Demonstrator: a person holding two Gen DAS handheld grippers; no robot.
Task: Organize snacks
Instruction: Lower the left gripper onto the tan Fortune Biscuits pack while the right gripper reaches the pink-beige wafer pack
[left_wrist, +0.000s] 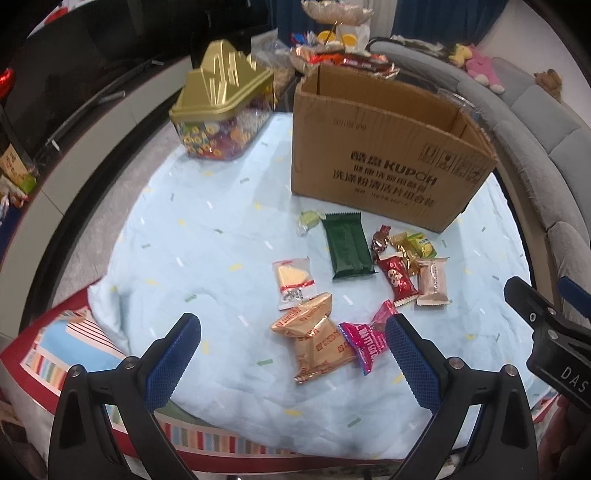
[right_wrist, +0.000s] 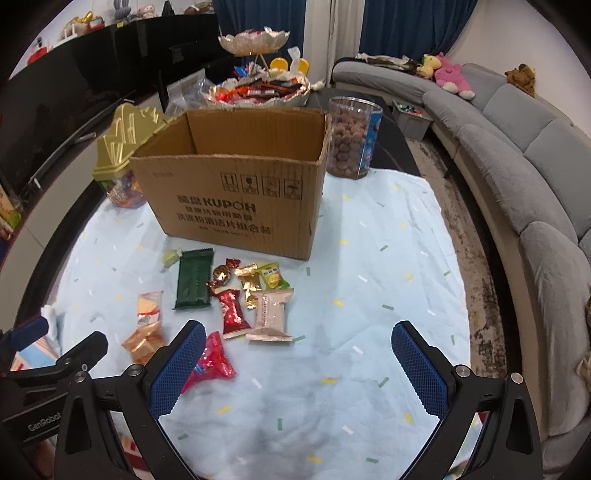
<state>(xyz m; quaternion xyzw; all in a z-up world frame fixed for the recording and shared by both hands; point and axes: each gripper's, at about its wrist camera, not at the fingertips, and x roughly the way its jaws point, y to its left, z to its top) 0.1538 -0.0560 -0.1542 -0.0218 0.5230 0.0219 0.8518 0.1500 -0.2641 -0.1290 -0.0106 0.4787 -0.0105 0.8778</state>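
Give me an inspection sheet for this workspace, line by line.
Surface: light blue cloth spread over a dark table, wrinkled.
Job's things: open cardboard box, no snacks seen in the visible part; about ten wrapped snacks loose in front of it, including a green packet and a pink packet.
Clutter: gold-lidded candy jar, clear tub of brown balls, tiered snack dish.
Grippers: left gripper open above the snacks; right gripper open over bare cloth.
Cables: nothing seen.
Surroundings: grey sofa with stuffed toys, blue curtains.

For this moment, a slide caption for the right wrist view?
Open right tool hovers over wrapped snacks before an open cardboard box.
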